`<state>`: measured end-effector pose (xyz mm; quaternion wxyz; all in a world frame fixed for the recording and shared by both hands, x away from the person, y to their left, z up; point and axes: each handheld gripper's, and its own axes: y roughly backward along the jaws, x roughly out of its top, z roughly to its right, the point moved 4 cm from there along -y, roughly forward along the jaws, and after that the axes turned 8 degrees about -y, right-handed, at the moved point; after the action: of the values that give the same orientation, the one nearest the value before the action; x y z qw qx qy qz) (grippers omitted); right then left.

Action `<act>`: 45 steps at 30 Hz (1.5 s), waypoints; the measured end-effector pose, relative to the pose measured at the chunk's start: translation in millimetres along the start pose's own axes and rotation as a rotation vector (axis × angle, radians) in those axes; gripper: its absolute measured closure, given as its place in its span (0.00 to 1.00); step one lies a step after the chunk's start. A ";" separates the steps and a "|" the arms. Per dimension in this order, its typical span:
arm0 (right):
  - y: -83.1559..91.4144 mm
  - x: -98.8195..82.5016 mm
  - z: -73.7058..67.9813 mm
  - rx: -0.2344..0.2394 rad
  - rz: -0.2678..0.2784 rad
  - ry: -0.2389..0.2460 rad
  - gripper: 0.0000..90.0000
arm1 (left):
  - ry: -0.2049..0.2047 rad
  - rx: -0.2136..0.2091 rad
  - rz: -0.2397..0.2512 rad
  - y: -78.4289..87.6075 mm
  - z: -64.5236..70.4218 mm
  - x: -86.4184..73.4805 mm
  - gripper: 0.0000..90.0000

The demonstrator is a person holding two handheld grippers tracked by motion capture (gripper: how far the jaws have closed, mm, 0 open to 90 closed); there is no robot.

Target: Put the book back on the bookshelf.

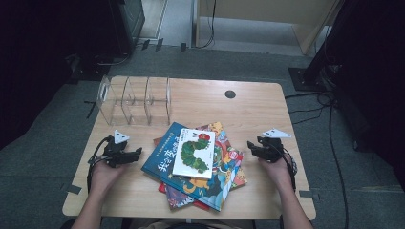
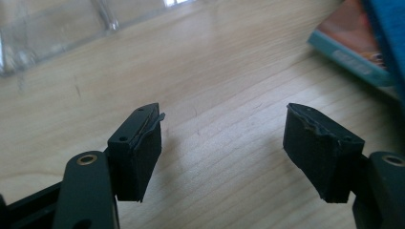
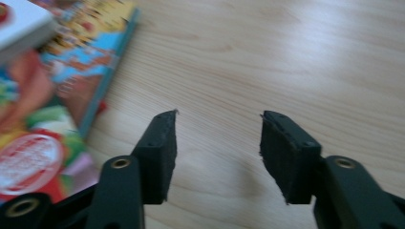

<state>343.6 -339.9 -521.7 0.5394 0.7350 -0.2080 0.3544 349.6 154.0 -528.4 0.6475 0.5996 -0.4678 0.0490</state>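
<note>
both sets of jaws stand apart with nothing between them: the left gripper (image 1: 125,155) shows bare wood between its black pads (image 2: 138,148), and the right gripper (image 1: 260,148) likewise, its jaws somewhat less spread and gripping nothing. the work in hand appears to be the pile of picture books (image 1: 198,164), which lies fanned near the middle of the table (image 1: 267,102), toward the person's edge, between the two grippers. uppermost is a white caterpillar book (image 1: 195,152), resting on a blue book (image 1: 165,160), with more colourful covers beneath. neither gripper touches the pile; each rests just beside it, the left to its left, the right to its right, and a book edge shows in each gripper view. outward from there, a clear acrylic rack (image 1: 134,100) with upright dividers stands at the far left of the table, well apart from the pile; its slots look empty. judgement: if the books are meant for the rack, nothing is done yet; no book is lifted or filed, and the whole pile remains to be handled.
</note>
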 end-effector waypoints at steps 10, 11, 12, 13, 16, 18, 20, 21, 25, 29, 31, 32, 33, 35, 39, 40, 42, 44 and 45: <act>3.6 6.3 -60.8 0.155 -0.002 0.110 0.82 | -0.022 -0.129 0.055 32.0 22.3 26.4 0.47; 4.0 6.3 -65.2 0.168 0.003 0.117 0.84 | 0.000 -0.177 0.063 32.2 24.4 29.1 0.48; 4.1 5.7 -70.3 0.181 0.002 0.121 0.86 | 0.012 -0.203 0.069 32.3 25.6 30.3 0.48; 4.2 5.1 -73.3 0.192 -0.002 0.118 0.86 | 0.016 -0.224 0.073 32.2 27.5 32.1 0.48; 2.2 2.2 -82.9 0.211 -0.017 0.140 0.87 | -0.019 -0.238 0.071 31.9 37.8 37.1 0.55; 2.2 2.0 -83.7 0.211 -0.018 0.145 0.89 | -0.027 -0.244 0.073 31.8 40.7 38.8 0.57; 4.6 1.0 -83.9 0.209 -0.020 0.141 0.93 | -0.040 -0.262 0.082 30.7 48.6 43.7 0.64; 4.6 1.0 -83.9 0.209 -0.020 0.141 0.93 | -0.040 -0.262 0.082 30.7 48.6 43.7 0.67; 8.4 0.0 -84.8 0.216 -0.011 0.122 0.97 | -0.032 -0.331 0.087 27.5 54.7 48.9 0.71; 7.5 -3.9 -95.6 0.255 -0.028 0.120 1.00 | -0.019 -0.367 0.063 20.5 53.0 49.7 0.65; 5.1 -7.4 -104.9 0.279 -0.042 0.140 1.00 | -0.003 -0.391 0.052 18.0 51.4 50.1 0.63; 3.9 -9.1 -109.4 0.285 -0.050 0.151 1.00 | 0.001 -0.397 0.056 17.3 51.4 50.7 0.62; 1.2 -11.4 -116.5 0.302 -0.062 0.177 1.00 | -0.010 -0.388 0.055 17.1 51.6 51.6 0.57; -0.5 -12.1 -119.2 0.316 -0.069 0.187 1.00 | -0.015 -0.384 0.057 16.8 51.8 52.0 0.55; -5.9 -15.0 -126.9 0.312 -0.094 0.215 1.00 | -0.003 -0.373 0.047 14.0 50.5 51.9 0.44; -6.0 -14.4 -127.6 0.314 -0.096 0.214 1.00 | 0.002 -0.380 0.045 14.1 50.2 51.8 0.43; -6.7 -13.5 -127.9 0.319 -0.092 0.220 1.00 | 0.013 -0.404 0.050 14.4 49.8 52.2 0.42; -7.3 -13.3 -127.8 0.322 -0.095 0.212 1.00 | 0.009 -0.415 0.056 14.4 50.2 52.5 0.39; -7.3 -13.3 -127.8 0.322 -0.095 0.212 1.00 | 0.005 -0.413 0.055 14.3 50.5 52.6 0.39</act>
<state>301.9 -218.3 -515.0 0.4500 0.7793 -0.0557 0.4326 342.3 90.3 -490.9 0.7562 0.4410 -0.4825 -0.0289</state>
